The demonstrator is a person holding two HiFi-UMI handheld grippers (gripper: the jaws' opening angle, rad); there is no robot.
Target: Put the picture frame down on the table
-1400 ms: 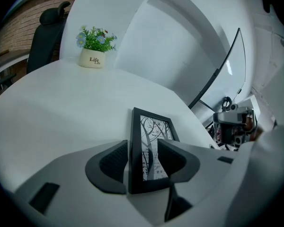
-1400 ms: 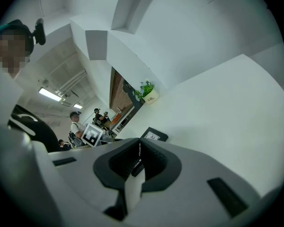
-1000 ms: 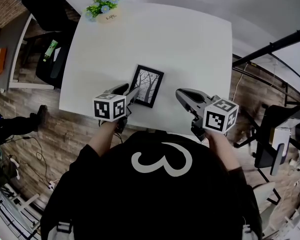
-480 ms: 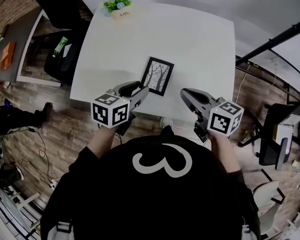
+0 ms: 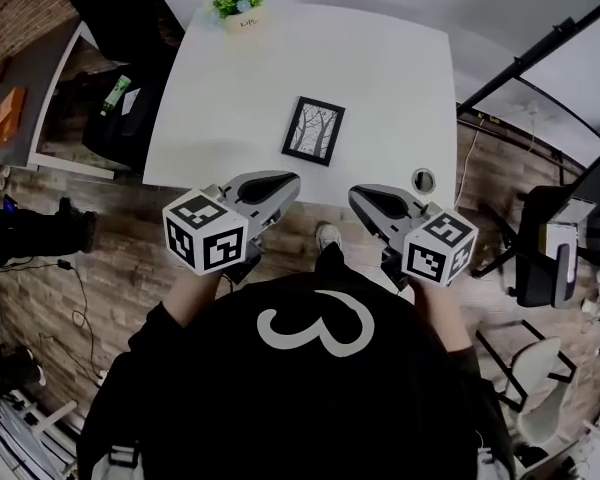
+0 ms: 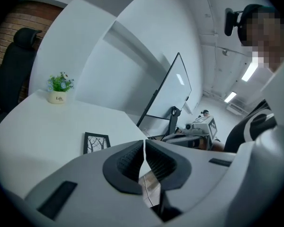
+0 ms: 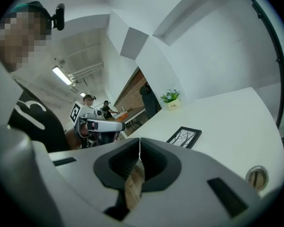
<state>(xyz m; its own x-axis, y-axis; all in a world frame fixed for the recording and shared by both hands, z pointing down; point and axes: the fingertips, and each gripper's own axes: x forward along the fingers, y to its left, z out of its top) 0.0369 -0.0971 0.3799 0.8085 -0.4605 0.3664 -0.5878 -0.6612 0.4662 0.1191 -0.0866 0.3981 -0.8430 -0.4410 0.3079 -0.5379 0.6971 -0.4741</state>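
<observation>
The black picture frame (image 5: pixel 314 131) with a tree print lies flat on the white table (image 5: pixel 380 68), near its front edge. Both grippers hang off the table's near side, over the wooden floor and apart from the frame. My left gripper (image 5: pixel 290 181) is shut; its jaws have just been closing with nothing between them. My right gripper (image 5: pixel 357 197) is shut too, and empty. In the left gripper view the frame (image 6: pixel 95 142) lies beyond the shut jaws (image 6: pixel 145 143). The right gripper view shows the frame (image 7: pixel 184 136) past its shut jaws (image 7: pixel 140 141).
A small potted plant (image 5: pixel 238 3) stands at the table's far edge, with a black office chair (image 5: pixel 110 8) behind it to the left. A round cable hole (image 5: pixel 423 180) sits at the table's front right corner. A whiteboard on a stand (image 6: pixel 173 91) is off to the right.
My left gripper has drawn back from the frame's left edge and shut. Both grippers have pulled back off the table toward me and risen. The frame stays flat on the table.
</observation>
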